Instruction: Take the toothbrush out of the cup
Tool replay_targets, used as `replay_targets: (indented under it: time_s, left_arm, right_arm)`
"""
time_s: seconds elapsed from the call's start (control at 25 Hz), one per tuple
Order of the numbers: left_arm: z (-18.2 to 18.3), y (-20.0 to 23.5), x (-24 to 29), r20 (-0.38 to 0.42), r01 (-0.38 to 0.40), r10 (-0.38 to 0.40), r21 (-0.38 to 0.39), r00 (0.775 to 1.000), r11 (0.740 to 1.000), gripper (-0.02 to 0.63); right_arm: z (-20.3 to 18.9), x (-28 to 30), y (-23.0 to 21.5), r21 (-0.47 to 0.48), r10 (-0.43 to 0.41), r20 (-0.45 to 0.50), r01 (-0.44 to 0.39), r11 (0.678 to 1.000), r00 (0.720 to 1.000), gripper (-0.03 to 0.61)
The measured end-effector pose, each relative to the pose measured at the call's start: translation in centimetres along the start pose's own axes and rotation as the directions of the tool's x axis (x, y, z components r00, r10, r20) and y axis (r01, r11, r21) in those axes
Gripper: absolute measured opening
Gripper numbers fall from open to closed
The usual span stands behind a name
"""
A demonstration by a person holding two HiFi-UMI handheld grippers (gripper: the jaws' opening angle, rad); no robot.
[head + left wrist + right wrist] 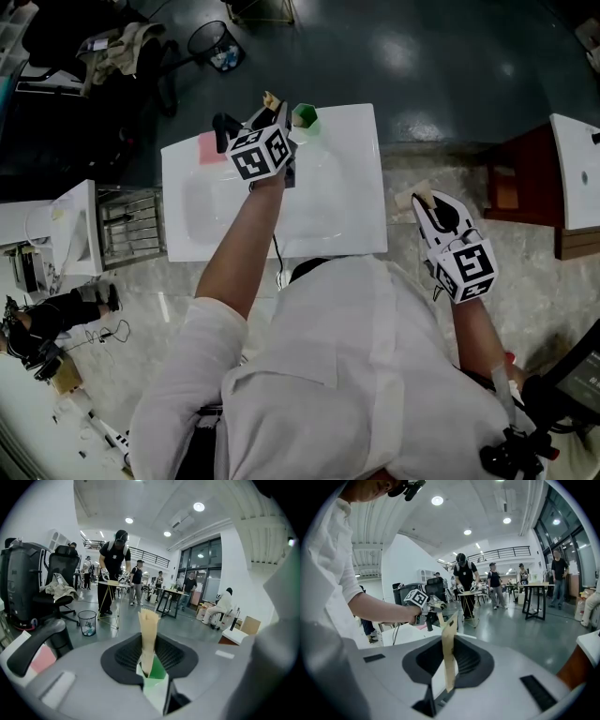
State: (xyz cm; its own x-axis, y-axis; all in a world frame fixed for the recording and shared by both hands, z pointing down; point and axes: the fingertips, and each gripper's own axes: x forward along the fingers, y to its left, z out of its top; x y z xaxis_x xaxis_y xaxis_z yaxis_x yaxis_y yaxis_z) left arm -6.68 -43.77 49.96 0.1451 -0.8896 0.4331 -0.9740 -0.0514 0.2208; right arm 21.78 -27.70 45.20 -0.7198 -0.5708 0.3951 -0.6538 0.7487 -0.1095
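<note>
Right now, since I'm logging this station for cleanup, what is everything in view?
Sink: one, white, centre.
Cup: one, green, on the sink's back edge.
Toothbrush: cannot be made out.
Block: one, pink, sink's back left corner.
Tap: one, black, beside the block.
Waste bin: one, black mesh, floor beyond the sink.
Cabinet: one, red-brown, right of the sink.
Left gripper: one, white with a marker cube, tip beside the cup.
Right gripper: one, white with a marker cube, off the sink's right edge.
</note>
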Motion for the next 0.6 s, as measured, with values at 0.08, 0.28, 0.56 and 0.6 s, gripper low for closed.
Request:
replay_targets:
  time_s: [0.08, 0.28, 0.56, 0.6]
  left_arm:
    - [0.2, -0.1, -0.2, 0.004, -0.004, 0.004, 0.004, 1.0, 1.0, 0.089]
    - [1.0, 0.0, -0.6, 0.031, -0.014, 0.013, 0.006, 0.999, 1.0, 0.086]
    - [3.2, -0.7, -2.0, 0.075, 0.001, -0.002, 0.011, 0.997, 1.0, 0.084]
    - [3.5, -0.8, -2.3, 0.083, 0.002, -0.003, 0.013, 0.997, 1.0, 0.084]
  right_arm:
    - [0.0, -0.1, -0.2, 0.0, 0.0, -0.002, 0.0, 1.0, 1.0, 0.049]
    - [-0.4, 0.2, -0.7, 0.004, -0.002, 0.004, 0.002, 1.0, 1.0, 0.049]
    - [-0.1, 0.4, -0.6, 0.006, 0.004, 0.01, -0.004, 1.0, 1.0, 0.049]
    - [-0.1, 0.4, -0.5, 0.004, 0.005, 0.012, -0.005, 1.0, 1.0, 0.049]
